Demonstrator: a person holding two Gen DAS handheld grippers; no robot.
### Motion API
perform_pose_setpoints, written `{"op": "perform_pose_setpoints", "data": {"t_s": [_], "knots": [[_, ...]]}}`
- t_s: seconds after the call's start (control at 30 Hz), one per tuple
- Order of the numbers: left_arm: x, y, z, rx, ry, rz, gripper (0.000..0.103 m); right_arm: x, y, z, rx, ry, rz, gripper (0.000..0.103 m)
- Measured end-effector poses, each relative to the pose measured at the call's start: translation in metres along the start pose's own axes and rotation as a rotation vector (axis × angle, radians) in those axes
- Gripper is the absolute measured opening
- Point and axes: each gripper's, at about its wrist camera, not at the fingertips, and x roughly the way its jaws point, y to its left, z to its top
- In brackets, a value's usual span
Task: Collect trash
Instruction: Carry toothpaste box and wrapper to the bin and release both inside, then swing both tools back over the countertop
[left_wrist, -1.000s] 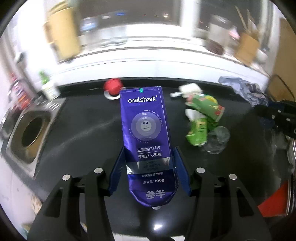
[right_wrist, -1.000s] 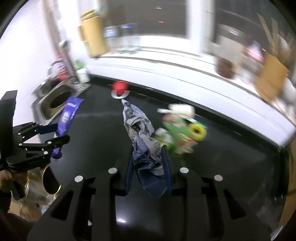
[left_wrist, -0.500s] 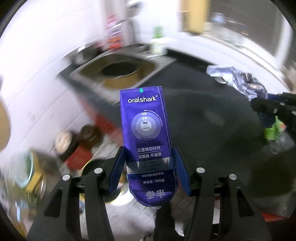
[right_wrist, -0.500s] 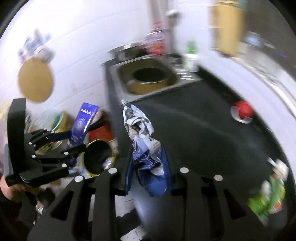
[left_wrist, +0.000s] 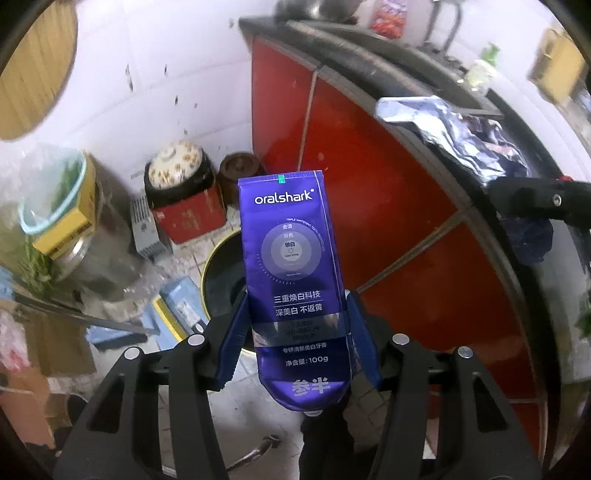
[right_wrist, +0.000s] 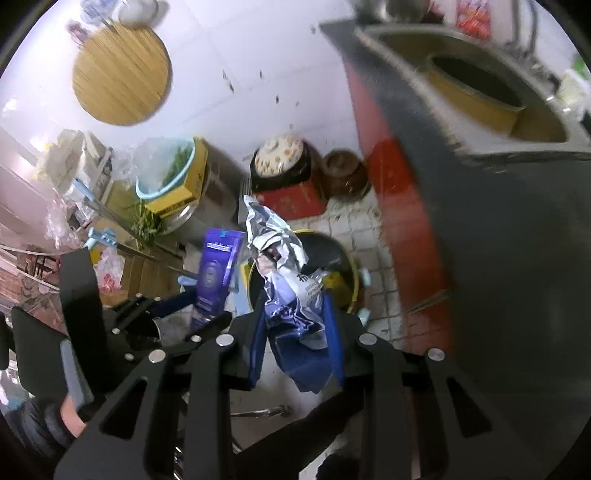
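**Both tools loaded, bin below and ahead**

In the left wrist view my left tool (left_wrist: 295, 339) pinches the lower part of a purple toothpaste tube (left_wrist: 291, 280), pads pressed on both of its sides; the tube's long axis runs straight out along the fingers, crimped end away from me; in the right wrist view my right tool (right_wrist: 295, 332) is clamped on a crumpled silver-and-blue wrapper (right_wrist: 284, 273), which stands up out of the jaws; both tools tilt steeply down toward the floor.

The relation that matters, as I judge it: the yellow-rimmed bin (left_wrist: 216, 273) sits on the floor just beyond both loads, its dark mouth partly behind the tube and, in the right view, behind the wrapper; the right tool looks more squarely over it, the left a little to one side; the red front of the table (left_wrist: 369, 206) rises beside the bin.

Readable on the tube: "oralshark", "三重焕白科技", "深美白 不返黄", "净含量:100g", "参半"; the wrapper's print is too creased to read.
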Motion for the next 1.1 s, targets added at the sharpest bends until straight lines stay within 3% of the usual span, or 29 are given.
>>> {"op": "perform_pose_setpoints", "data": {"t_s": [0.27, 0.33, 0.37, 0.4, 0.53, 0.83, 1.0, 1.1], "knots": [[0.070, 0.032, 0.001, -0.072, 0.051, -0.038, 0.053, 0.086, 0.004, 0.026, 0.015, 0.092, -0.011, 0.030], [0.083, 0.035, 0.003, -0.073, 0.062, -0.038, 0.054, 0.098, 0.005, 0.031, 0.021, 0.099, -0.011, 0.040], [0.087, 0.038, 0.003, -0.073, 0.061, -0.042, 0.065, 0.106, 0.006, 0.035, 0.020, 0.108, -0.021, 0.069], [0.090, 0.040, 0.004, -0.072, 0.058, -0.029, 0.086, 0.108, 0.005, 0.036, 0.019, 0.099, -0.029, 0.088], [0.096, 0.051, 0.002, -0.104, 0.056, -0.016, 0.088, 0.108, -0.003, 0.042, 0.034, 0.090, -0.012, 0.088], [0.052, 0.039, 0.000, -0.068, 0.025, 0.007, 0.088, 0.045, -0.021, 0.023, 0.043, 0.040, -0.037, 0.088], [-0.009, -0.016, 0.018, 0.053, -0.018, 0.017, 0.093, -0.045, -0.036, -0.006, 0.055, -0.062, -0.102, 0.090], [-0.043, -0.063, 0.027, 0.144, -0.051, -0.033, 0.094, -0.114, -0.057, -0.036, 0.092, -0.152, -0.182, 0.092]]}}
